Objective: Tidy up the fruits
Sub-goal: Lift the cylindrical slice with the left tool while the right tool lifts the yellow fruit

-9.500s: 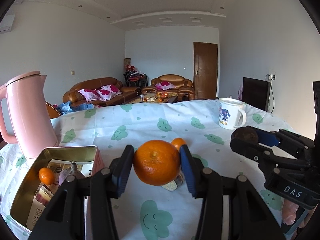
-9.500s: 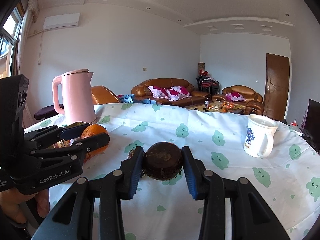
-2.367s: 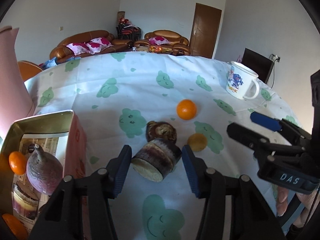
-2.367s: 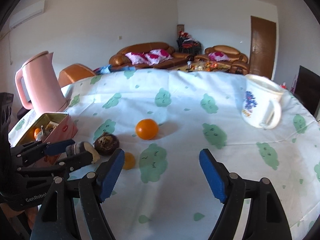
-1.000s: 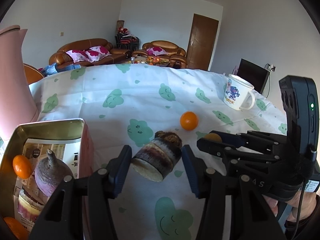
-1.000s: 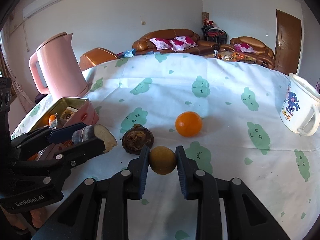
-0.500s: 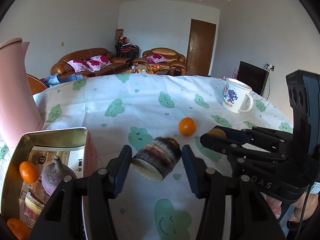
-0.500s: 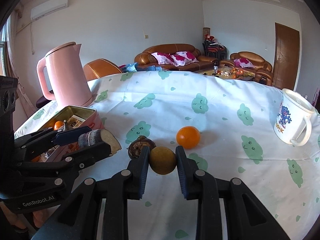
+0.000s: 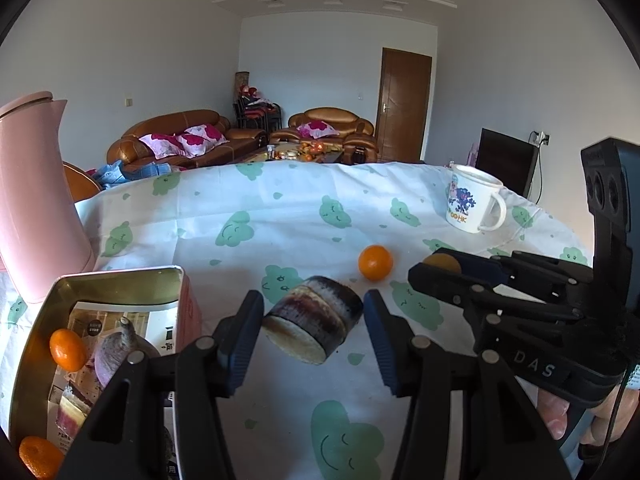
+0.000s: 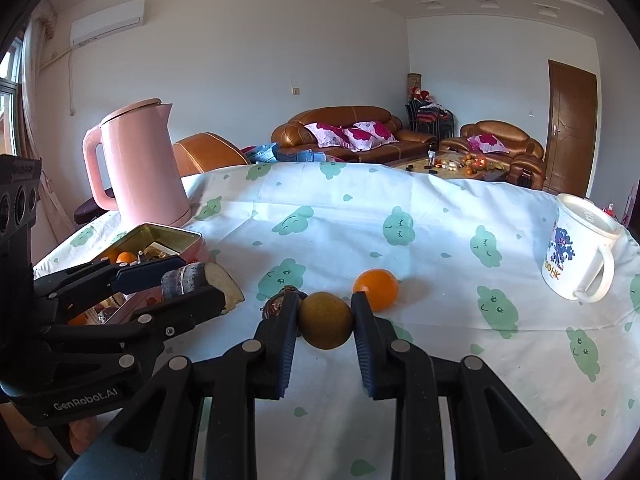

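Note:
My left gripper (image 9: 314, 328) is shut on a dark, banded root chunk (image 9: 312, 322) with a pale cut face, held above the cloth beside the open metal tin (image 9: 120, 280). The tin holds small oranges (image 9: 66, 350) and a purple root (image 9: 116, 356). My right gripper (image 10: 325, 322) is shut on a small brownish-yellow round fruit (image 10: 326, 320), lifted off the table. An orange (image 10: 376, 283) and a dark brown fruit (image 10: 276, 303) lie on the cloth just beyond it. In the right wrist view the left gripper (image 10: 176, 280) with its chunk (image 10: 208, 278) is at the left.
A pink kettle (image 10: 138, 164) stands behind the tin (image 10: 160, 240) at the left. A white printed mug (image 10: 580, 248) sits at the right of the table. The white cloth with green cloud prints (image 10: 400, 220) covers the table; sofas stand beyond.
Both grippers have tilted up slightly with their loads, so the room shows more and the table less. Both grips are unchanged.

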The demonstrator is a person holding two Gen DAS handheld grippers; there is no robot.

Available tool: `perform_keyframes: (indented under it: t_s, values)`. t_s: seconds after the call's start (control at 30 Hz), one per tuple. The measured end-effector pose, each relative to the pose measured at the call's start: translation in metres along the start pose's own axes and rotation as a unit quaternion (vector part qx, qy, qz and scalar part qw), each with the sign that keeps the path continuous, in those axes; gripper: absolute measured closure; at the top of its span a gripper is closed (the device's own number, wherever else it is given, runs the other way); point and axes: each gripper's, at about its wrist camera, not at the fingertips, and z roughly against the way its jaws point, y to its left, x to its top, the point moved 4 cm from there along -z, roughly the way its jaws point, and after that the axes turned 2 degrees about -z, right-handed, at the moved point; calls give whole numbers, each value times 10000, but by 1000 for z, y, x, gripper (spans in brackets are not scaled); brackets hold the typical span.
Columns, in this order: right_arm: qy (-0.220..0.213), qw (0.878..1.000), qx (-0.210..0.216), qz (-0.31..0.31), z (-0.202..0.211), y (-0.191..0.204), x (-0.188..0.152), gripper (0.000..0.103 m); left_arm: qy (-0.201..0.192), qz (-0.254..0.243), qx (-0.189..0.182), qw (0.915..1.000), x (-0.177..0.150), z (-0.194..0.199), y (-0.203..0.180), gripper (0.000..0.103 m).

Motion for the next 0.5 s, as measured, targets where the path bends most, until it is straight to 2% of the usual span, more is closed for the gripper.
perform_keyframes:
  t_s: [0.5]
  values:
    - [-325, 9994, -64, 26, 12, 1, 2, 74, -255, -60, 122, 9996, 2, 10, -2, 49]
